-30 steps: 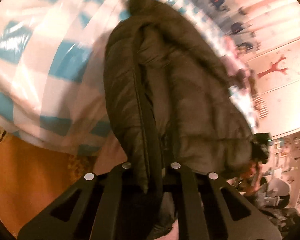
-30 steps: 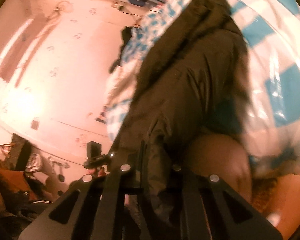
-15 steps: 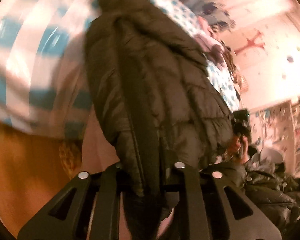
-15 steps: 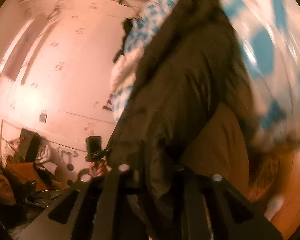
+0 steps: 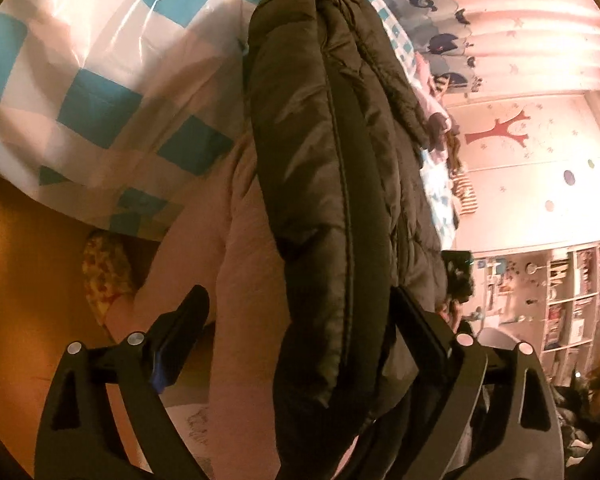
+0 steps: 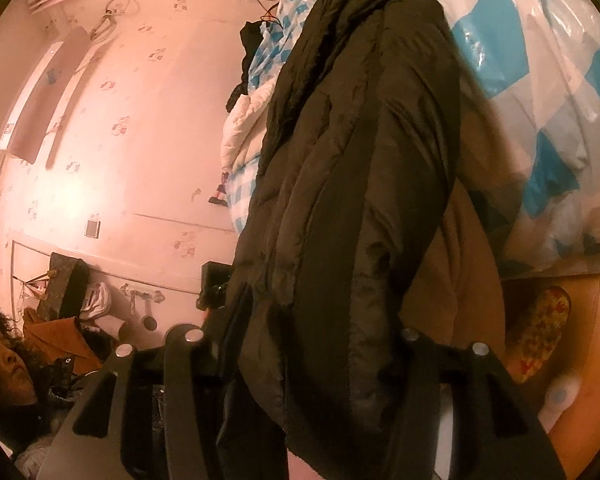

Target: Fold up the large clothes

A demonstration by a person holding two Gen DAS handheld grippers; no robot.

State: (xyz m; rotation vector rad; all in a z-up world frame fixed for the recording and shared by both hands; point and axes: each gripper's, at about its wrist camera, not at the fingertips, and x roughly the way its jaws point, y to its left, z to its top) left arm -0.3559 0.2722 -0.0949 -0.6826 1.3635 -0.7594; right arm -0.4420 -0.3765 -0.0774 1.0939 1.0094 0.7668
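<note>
Release of a folded garment at the near edge of the bed. A dark quilted jacket (image 5: 332,168) lies lengthwise on the bed (image 5: 100,92), which is covered in blue-and-white checked plastic; the jacket's far end points toward the far edge of the bed, and its near end overhangs the near edge and hangs down between the fingers of both tools.

Left tongs (image 5: 300,320): the jaws have just been opening and now stand wide. The left finger is well clear of the fabric; the right finger is just beside or grazing the jacket's side. The hem passes between them, unpinched.

Right tongs (image 6: 324,320): the jaws have just been opening and stand about half spread. The thick folded hem (image 6: 340,280) fills most of the gap; whether the pads touch it lightly cannot be told, but no squeeze shows.

A slippered foot (image 5: 104,276) stands on the orange floor below the bed's near edge.

Judged step: letting go after laying the jacket down. To do it well, both tongs should probably open fully before backing away, straight along the jacket's length, so no finger snags the slippery shell and drags the overhanging end off the bed. The hanging end likely needs folding up next.
</note>
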